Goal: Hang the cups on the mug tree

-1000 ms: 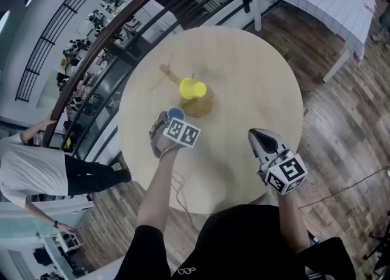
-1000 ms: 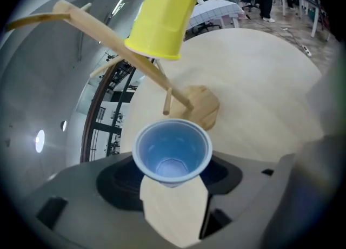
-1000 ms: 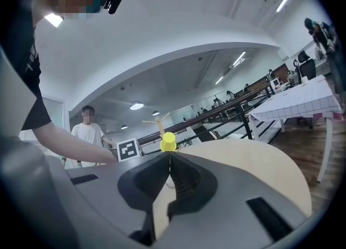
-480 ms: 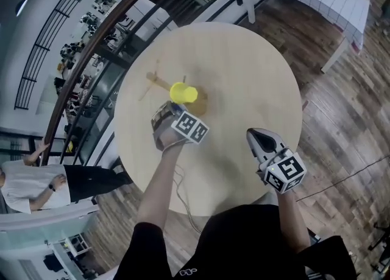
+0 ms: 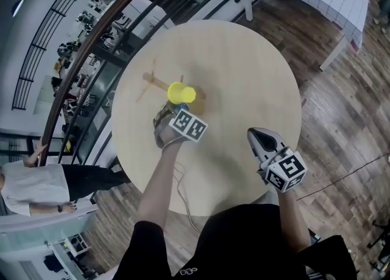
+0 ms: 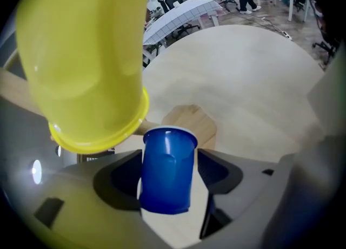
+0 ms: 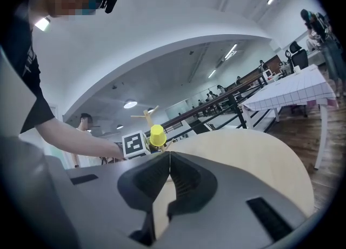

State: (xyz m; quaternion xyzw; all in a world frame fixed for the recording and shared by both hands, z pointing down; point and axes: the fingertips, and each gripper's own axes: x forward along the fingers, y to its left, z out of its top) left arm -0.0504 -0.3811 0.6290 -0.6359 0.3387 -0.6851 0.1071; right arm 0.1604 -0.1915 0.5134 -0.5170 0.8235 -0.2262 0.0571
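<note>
Left gripper (image 6: 169, 157) grips glossy blue cup (image 6: 166, 180).

surface: round wood tbl (image 5: 256, 66) | on it: mug tree (image 5: 151, 80), left of ctr

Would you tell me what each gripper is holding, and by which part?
The left gripper holds the blue cup by its side walls, between its jaws; the right gripper is shut on nothing.

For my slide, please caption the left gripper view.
Left gripper holds a blue cup near the yellow cup hanging on the mug tree.
</note>
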